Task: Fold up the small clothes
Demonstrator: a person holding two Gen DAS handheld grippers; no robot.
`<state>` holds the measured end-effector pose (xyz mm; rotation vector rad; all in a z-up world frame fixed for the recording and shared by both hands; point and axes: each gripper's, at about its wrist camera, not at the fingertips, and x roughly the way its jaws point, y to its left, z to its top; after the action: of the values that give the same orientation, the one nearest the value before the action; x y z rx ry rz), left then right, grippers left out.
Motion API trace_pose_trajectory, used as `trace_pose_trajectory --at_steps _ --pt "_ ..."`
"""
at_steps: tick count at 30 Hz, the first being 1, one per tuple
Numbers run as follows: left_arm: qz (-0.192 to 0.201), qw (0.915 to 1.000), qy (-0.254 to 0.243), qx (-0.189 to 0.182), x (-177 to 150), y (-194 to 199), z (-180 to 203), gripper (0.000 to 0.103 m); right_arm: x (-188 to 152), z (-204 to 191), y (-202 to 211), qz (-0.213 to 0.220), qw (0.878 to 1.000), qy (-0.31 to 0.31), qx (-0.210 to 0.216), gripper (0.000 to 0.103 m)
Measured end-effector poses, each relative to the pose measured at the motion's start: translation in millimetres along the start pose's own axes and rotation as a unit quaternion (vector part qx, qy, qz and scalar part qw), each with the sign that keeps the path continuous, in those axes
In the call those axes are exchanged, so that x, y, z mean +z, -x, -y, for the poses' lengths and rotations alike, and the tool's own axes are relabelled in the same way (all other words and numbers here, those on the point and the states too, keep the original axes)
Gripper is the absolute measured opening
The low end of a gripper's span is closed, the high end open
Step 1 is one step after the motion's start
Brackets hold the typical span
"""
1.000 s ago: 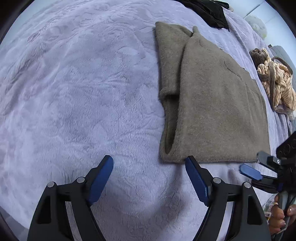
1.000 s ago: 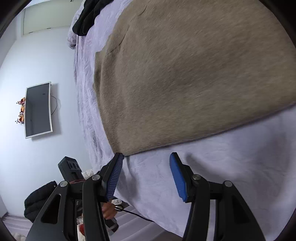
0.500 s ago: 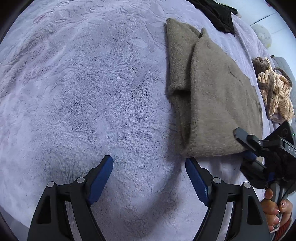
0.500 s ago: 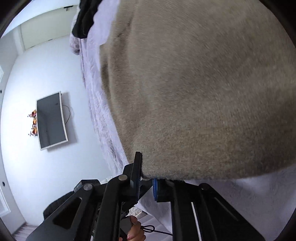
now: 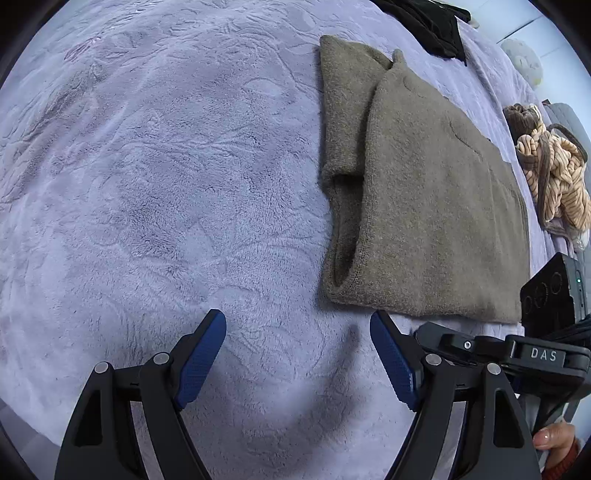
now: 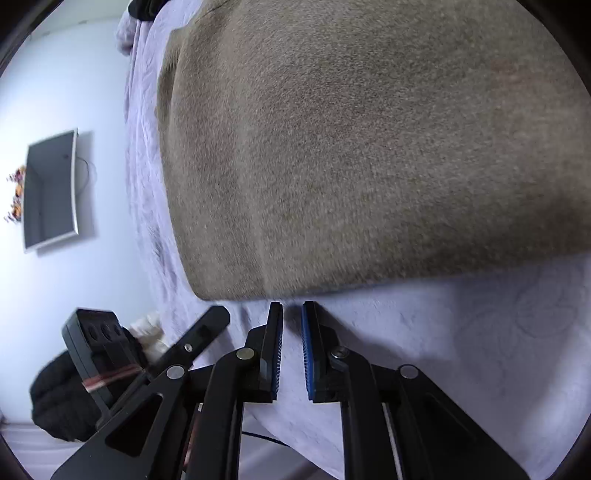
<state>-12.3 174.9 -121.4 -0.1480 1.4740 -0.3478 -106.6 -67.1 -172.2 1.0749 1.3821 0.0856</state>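
Left wrist view: your left gripper (image 5: pixel 297 332) spread wide, nothing between pads, over lilac blanket (image 5: pixel 166 192). Folded taupe sweater (image 5: pixel 424 206) lies flat ahead and right of claw, near hem just beyond right fingertip. Black garment (image 5: pixel 428 26) far ahead; striped tan bundle (image 5: pixel 554 173) far right.

Right wrist view: your right gripper (image 6: pixel 291 314) nearly pressed together, narrow gap, pinching nothing. Sweater (image 6: pixel 369 147) hem just ahead of tips, not touching. Wall TV (image 6: pixel 50 190) off left.
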Motion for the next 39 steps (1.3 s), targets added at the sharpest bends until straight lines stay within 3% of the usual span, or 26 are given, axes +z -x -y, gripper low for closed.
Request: trace_pose_trajectory --at_steps 3,5,7,17,27,39 --pt "0.001 1.0000 0.000 -0.003 0 0 4 0.081 -6 -4 7 0.001 1.000 0.018 -0.023 0.018" --pt "0.000 1.0000 -0.001 -0.004 0 0 6 0.081 -9 -4 13 0.005 0.999 0.022 -0.031 0.049" --pt "-0.001 1.0000 -0.003 -0.003 0 -1 8 0.081 -12 -2 22 0.010 0.999 0.021 -0.029 0.057" --pt "-0.003 0.9998 -0.015 -0.010 4 -6 22 0.081 -12 32 52 0.022 1.000 -0.002 -0.016 0.057" --pt "0.000 0.9996 -0.020 -0.021 10 -3 26 0.081 4 38 55 0.034 0.999 -0.014 0.001 0.057" --pt "-0.016 0.9922 0.014 -0.123 10 -2 19 0.081 16 76 74 0.071 0.994 -0.061 0.058 0.057"
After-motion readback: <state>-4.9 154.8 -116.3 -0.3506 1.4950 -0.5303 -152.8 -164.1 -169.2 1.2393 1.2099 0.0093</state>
